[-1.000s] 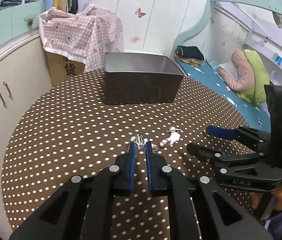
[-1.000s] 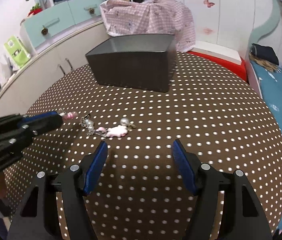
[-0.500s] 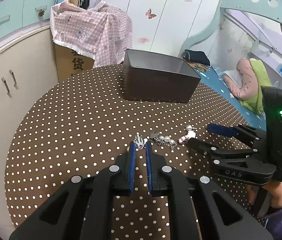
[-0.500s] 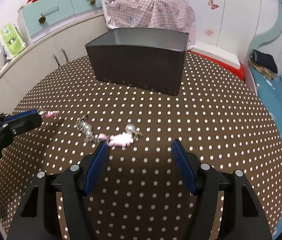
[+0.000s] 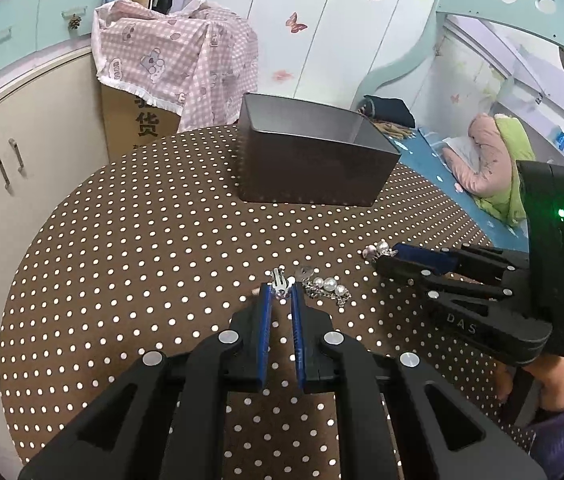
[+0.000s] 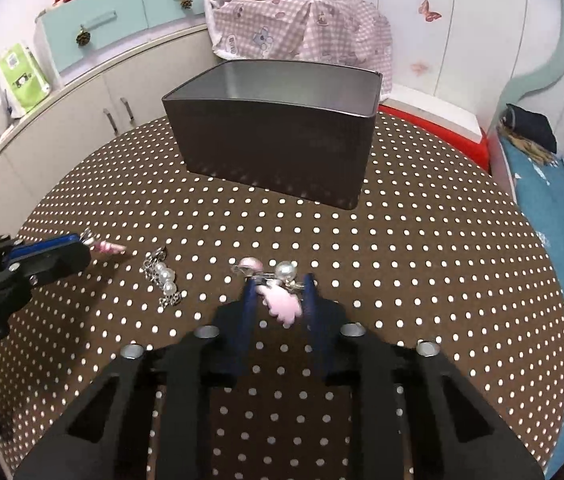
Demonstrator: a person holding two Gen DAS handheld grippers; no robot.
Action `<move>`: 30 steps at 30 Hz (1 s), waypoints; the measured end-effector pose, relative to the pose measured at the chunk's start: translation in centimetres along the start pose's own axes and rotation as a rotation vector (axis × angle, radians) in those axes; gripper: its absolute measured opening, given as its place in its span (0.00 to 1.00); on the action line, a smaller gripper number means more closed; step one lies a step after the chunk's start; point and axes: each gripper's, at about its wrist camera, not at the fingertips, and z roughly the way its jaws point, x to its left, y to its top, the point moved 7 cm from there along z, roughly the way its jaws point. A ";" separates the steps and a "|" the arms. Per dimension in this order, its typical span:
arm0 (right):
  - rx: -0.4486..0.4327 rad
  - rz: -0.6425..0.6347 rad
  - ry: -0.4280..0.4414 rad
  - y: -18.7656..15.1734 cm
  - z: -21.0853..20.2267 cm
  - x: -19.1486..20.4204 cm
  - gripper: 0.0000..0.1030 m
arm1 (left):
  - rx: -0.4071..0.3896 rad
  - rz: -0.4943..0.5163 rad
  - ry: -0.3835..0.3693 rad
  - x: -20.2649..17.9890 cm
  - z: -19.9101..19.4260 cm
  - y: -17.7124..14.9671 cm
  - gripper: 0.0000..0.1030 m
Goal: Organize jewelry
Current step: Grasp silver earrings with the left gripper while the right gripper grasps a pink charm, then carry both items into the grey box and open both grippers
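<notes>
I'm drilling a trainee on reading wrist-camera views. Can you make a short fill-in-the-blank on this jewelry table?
1. The left gripper is shut on a small silver ____.
2. The pink charm sits between the ____ gripper's fingers.
3. The pearl chain lies on the ____ tablecloth.
4. The dark box has no ____.

Missing: clip; right; polka-dot; lid

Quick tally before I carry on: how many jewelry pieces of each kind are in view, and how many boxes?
Pink pieces: 2, the pink clip piece in the left gripper and the pink charm piece between the fingers of the right gripper
Pearl chain: 1
Dark box: 1
Total: 4
</notes>
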 end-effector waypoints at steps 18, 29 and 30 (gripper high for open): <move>0.022 -0.026 0.015 -3.0 -3.0 -0.2 0.17 | 0.000 0.028 -0.038 -1.7 0.0 0.8 0.08; -0.019 0.057 0.046 -4.1 -4.7 -1.5 0.19 | 0.001 0.032 -0.031 -1.8 -0.4 0.4 0.08; -0.015 0.062 0.051 -4.0 -4.6 -1.6 0.19 | 0.001 0.031 -0.033 -1.8 -0.4 0.3 0.08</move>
